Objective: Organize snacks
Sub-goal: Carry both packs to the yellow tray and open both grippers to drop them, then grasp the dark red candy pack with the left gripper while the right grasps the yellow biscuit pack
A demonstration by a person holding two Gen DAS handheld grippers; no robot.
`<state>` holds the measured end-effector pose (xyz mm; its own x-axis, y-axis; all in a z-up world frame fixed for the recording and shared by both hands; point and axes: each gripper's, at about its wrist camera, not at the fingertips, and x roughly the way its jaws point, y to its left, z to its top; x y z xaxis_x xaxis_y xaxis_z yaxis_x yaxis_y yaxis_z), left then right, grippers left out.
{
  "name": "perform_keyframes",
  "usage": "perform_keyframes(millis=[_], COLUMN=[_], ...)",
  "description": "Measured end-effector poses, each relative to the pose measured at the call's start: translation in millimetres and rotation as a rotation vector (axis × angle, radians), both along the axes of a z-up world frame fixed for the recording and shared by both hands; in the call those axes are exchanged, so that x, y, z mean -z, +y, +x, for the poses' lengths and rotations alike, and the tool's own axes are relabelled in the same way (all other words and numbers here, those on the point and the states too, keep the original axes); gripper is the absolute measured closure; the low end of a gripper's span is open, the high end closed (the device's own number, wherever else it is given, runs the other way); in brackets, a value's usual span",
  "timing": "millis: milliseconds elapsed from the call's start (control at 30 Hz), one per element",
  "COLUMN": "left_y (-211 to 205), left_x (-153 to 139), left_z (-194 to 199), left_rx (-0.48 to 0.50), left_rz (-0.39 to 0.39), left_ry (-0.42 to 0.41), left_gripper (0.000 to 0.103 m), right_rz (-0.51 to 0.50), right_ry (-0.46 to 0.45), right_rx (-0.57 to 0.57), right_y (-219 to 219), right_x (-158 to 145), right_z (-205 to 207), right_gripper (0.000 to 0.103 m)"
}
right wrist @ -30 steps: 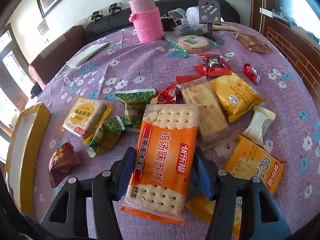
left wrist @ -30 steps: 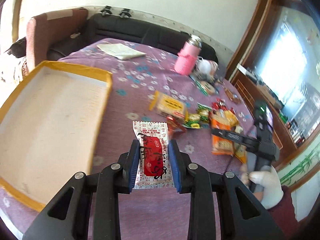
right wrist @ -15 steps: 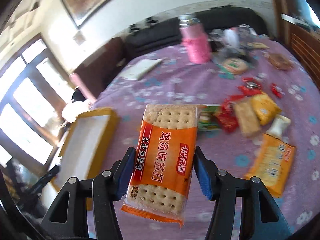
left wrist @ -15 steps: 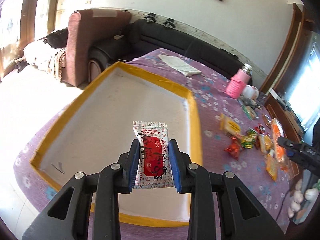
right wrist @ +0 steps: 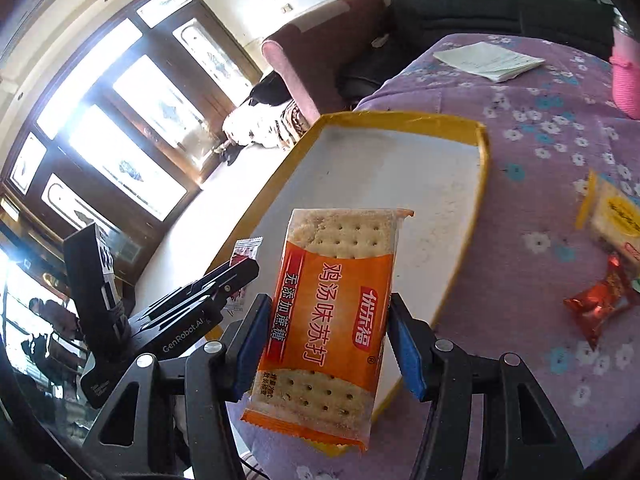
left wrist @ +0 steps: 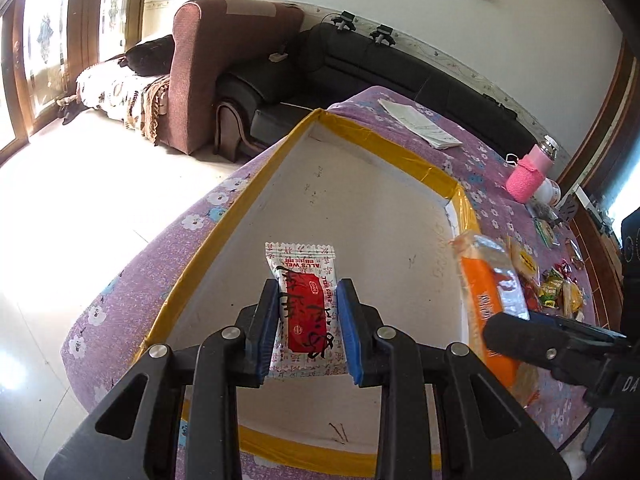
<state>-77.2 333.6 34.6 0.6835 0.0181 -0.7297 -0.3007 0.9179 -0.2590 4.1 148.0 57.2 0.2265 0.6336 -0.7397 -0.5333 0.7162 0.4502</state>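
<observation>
My left gripper [left wrist: 307,322] is shut on a white and red snack packet [left wrist: 305,304] and holds it over the white tray with a yellow rim [left wrist: 360,208]. My right gripper [right wrist: 326,344] is shut on an orange cracker pack [right wrist: 332,312] above the near right corner of the same tray [right wrist: 400,160]. The cracker pack [left wrist: 490,296] and the right gripper's finger show at the right in the left wrist view. The left gripper [right wrist: 240,276] with its packet shows at the left in the right wrist view.
The tray lies on a purple flowered tablecloth [right wrist: 540,128]. Loose snacks [left wrist: 556,280] lie to the right of the tray, among them a red packet [right wrist: 600,304] and a yellow one [right wrist: 616,216]. A pink bottle [left wrist: 528,176] and a paper [left wrist: 420,124] stand farther back. Sofas [left wrist: 360,64] are behind the table.
Both grippers have swung left from the snack pile to the tray, each carrying its packet. The right gripper with the cracker pack is now close beside the left one.
</observation>
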Motion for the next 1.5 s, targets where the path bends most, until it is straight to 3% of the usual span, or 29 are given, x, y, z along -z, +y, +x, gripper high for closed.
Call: perform_keyframes(millis=[400,633,800,933,1067,1333,1500], left_y=[23.1,35.0,29.0,-5.7,-53.5,-149.1,-188.4], left_x=[9.4,-7.2,-34.4,-54.5,-61.0,-49.6,-43.9], left_z=[-2.6,-19.5,-35.4,-33.3,-22.8,11.9,33.1], left_rx=[-0.029,-0.062,-0.073,0.005,0.137,0.372,0.460], left_rz=[-0.073,-0.127,-0.137,-0.127,-0.117,-0.118,-0.087], left_ry=[0.018,-0.038,-0.124,-0.173,-0.167,-0.084,-0.045], left_gripper=[0.074,0.065,0.059,0.050,0.048,0.048,0.041], right_rz=[-0.102,-0.099,-0.032,0.014,0.046,-0.002,0.003], right_ry=[0.029,0.022,-0.048,-0.098,-0.106,-0.086,-0.038], right_rx=[-0.038,-0.027,-0.017,0.062,0.229,0.614,0.796], right_y=[62.2,63.2,39.3,-14.7,-113.5,-323.9,-412.1], right_x=[44.7,38.1,5.9,-16.3,-23.0,-4.1,8.2], right_z=[-7.2,-10.4,-23.4,-18.4,1.8,5.1,-12.8], right_gripper=[0.045,0.043,0.042,0.041,0.040,0.036,0.029])
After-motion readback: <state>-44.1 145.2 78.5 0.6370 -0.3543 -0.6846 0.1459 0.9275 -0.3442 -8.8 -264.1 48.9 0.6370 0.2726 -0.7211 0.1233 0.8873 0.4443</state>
